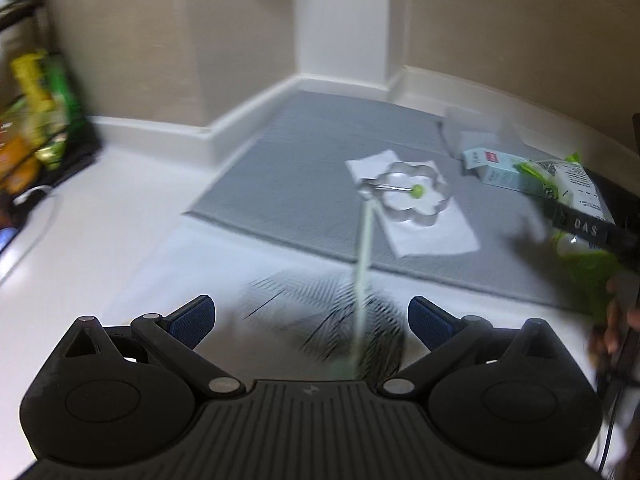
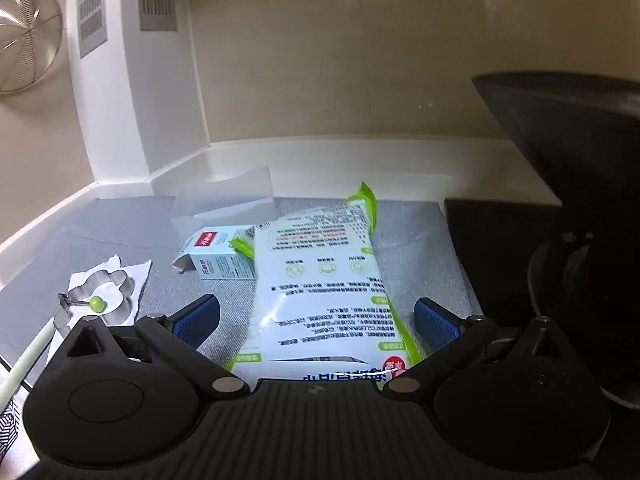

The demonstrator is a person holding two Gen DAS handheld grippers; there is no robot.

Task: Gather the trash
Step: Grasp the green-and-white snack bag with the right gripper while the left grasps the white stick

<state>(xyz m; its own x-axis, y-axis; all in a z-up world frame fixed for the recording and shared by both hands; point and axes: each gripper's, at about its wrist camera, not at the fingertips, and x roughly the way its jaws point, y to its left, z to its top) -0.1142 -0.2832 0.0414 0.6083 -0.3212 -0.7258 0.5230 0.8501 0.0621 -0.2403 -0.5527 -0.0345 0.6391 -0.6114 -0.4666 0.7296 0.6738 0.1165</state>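
The white-and-green printed pouch lies flat on the grey mat. The small pale-blue carton, flap open, lies on its side, touching the pouch's left edge. A clear plastic piece rests just behind the carton.

Grey mat on counter; flower-shaped metal mould; hanging strainer.

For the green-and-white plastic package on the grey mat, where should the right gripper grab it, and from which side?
Grip the near end of the green-and-white package, coming in low from the front. It lies flat and lengthwise between the open right gripper fingers, so its thin near edge is the reachable part.
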